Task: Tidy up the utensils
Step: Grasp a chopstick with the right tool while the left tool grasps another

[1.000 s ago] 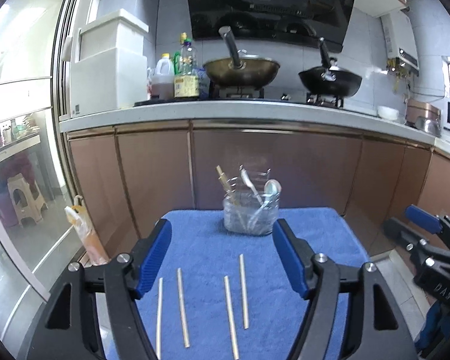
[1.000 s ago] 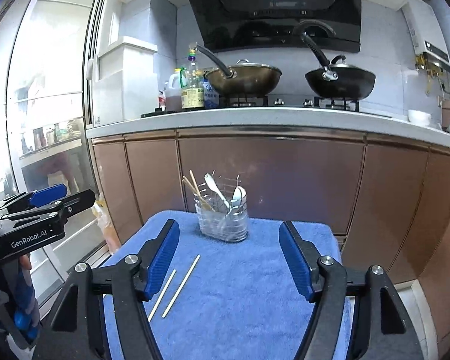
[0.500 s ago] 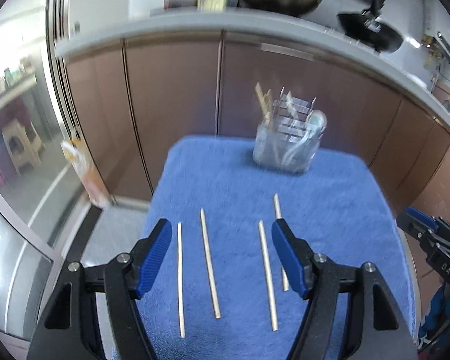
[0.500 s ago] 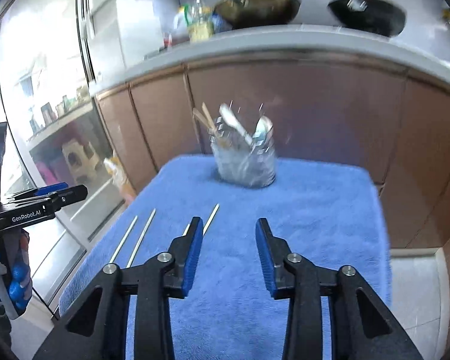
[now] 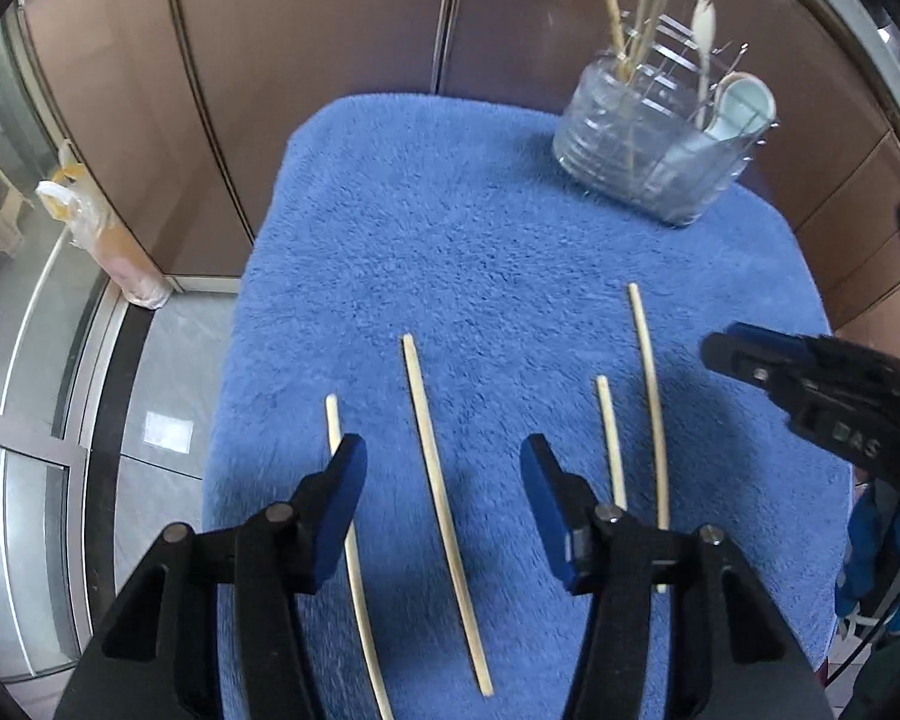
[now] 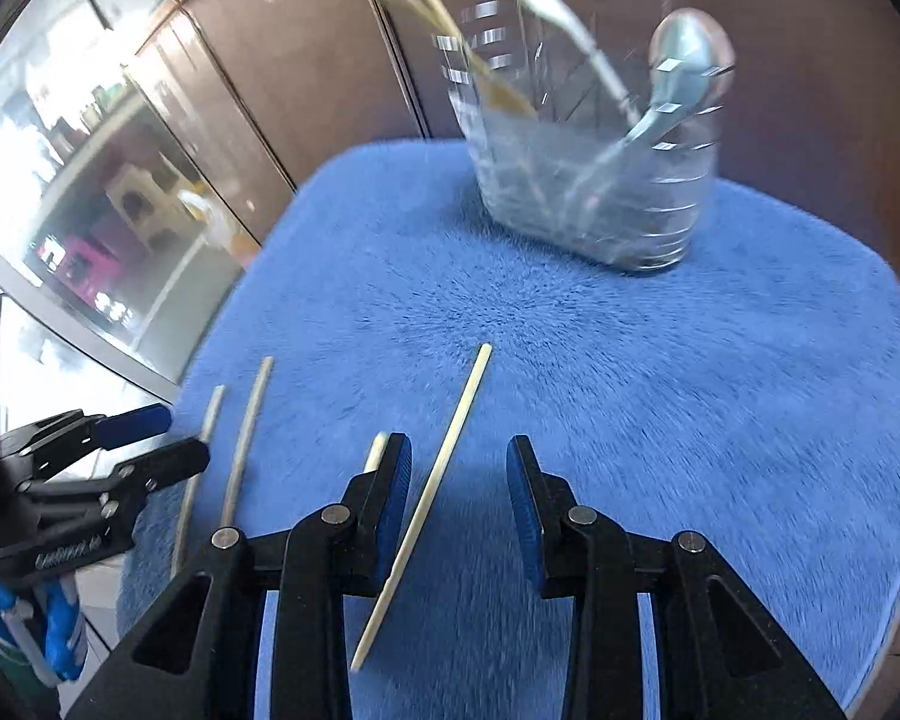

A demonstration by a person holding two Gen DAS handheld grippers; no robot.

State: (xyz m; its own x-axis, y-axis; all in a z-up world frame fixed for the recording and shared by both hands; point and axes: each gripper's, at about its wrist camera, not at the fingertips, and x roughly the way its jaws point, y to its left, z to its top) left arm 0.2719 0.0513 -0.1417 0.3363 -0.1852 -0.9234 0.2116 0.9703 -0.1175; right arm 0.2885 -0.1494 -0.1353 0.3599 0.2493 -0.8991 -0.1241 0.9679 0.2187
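Near: left gripper [image 5: 441,471], jaws apart, holding nothing, straddles one chopstick [image 5: 444,507]. Right gripper [image 6: 457,468], likewise parted and empty, straddles another chopstick [image 6: 429,492]. Four chopsticks lie roughly parallel on the blue towel [image 5: 480,240]. Far right: clear utensil holder [image 5: 654,138] containing upright chopsticks and spoons.

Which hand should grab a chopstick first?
Probably either, but the right gripper looks slightly readier: its open fingers already straddle one chopstick, nearest the holder. The left gripper is wider open around another chopstick.
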